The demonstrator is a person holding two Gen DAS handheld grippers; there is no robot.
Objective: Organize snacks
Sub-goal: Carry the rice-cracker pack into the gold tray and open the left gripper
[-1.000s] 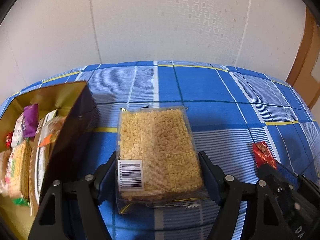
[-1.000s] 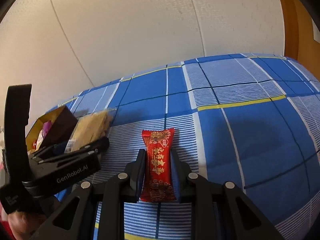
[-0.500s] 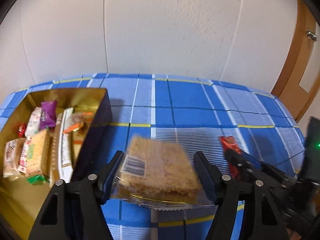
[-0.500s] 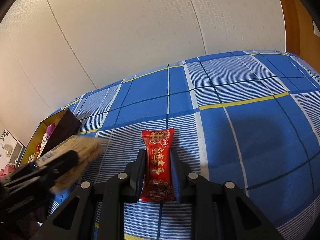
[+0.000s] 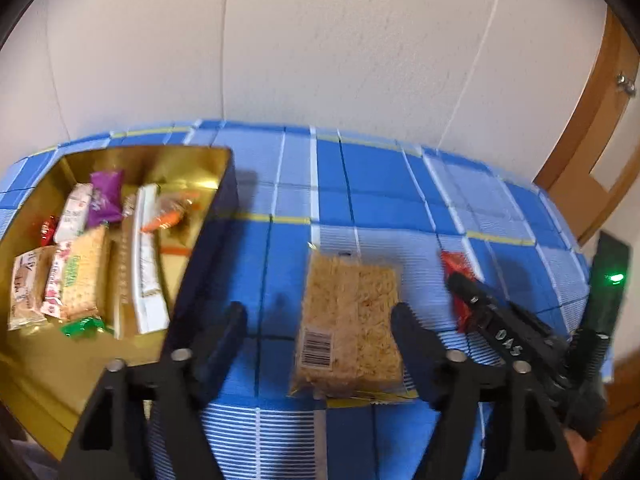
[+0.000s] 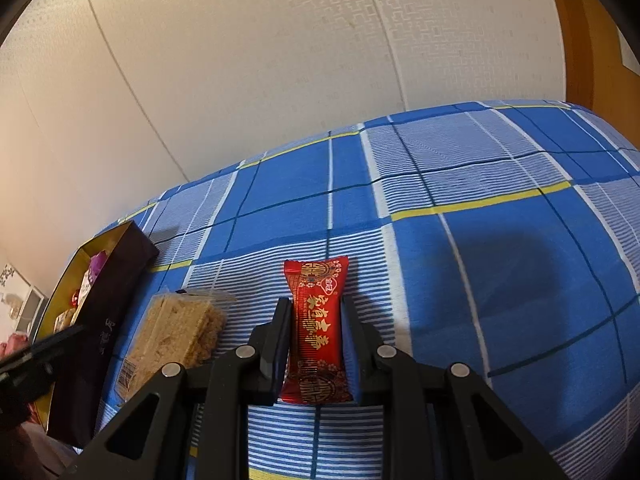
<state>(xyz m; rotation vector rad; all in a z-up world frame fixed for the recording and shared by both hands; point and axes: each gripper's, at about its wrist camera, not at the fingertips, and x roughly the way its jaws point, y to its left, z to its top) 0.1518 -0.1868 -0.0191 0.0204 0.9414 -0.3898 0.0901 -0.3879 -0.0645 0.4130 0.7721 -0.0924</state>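
A clear-wrapped rice crisp block point(image 5: 350, 322) lies flat on the blue plaid cloth; it also shows in the right wrist view point(image 6: 176, 332). My left gripper point(image 5: 320, 320) is open above it, its fingers wide apart, the block off-centre near the right finger. My right gripper point(image 6: 314, 316) is shut on a red candy packet point(image 6: 318, 324) resting on the cloth; the packet also shows in the left wrist view point(image 5: 456, 264). The gold snack box point(image 5: 48, 368) with several wrapped snacks stands to the left.
The box's dark outer wall point(image 6: 104, 320) stands close left of the rice crisp block. A white wall runs behind the table. A wooden door frame point(image 5: 592, 128) is at the right. Blue plaid cloth point(image 6: 480, 260) stretches to the right.
My left gripper lifted the rice crisp block, then let it go; the block now lies on the cloth and the gripper has risen and shifted left. The right gripper has not moved.
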